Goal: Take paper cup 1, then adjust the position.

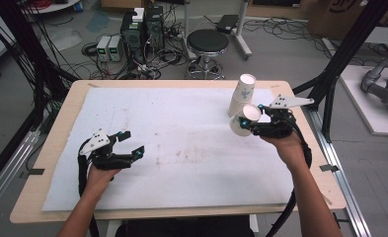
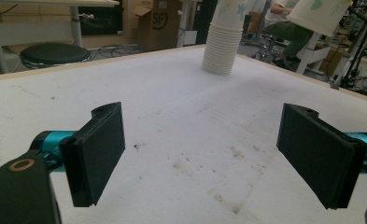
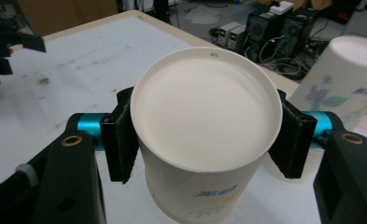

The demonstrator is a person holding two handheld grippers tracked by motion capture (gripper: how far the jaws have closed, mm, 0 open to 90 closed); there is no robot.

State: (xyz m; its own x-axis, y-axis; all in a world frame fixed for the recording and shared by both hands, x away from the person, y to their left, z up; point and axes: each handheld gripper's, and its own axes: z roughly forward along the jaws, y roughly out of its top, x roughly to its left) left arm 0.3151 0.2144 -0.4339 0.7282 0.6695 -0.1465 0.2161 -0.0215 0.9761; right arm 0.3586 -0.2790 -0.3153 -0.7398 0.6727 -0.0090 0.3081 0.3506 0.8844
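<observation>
The right gripper point(image 1: 253, 127) clamped 1 paper cup point(image 1: 245, 120) upside down, just off the cup stack point(image 1: 242, 95) at the table's point(image 1: 63, 123) 2 o'clock. The left gripper point(image 1: 130, 143) waited, jaws wide apart and empty. Probably best lowered level, base up, well clear of the stack.

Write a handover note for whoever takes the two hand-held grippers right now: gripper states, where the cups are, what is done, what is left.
Right gripper: jaws shut on one white paper cup with a flower print, carried bottom-first above the table, clear of the stack.
Left gripper: jaws open, nothing between them, low over the white mat at the near left.
Stack of upturned white paper cups: stands at the far right of the mat.
Done: one cup is off the stack.
Left: probably set the cup down on the mat; no cup stands alone there yet.
</observation>
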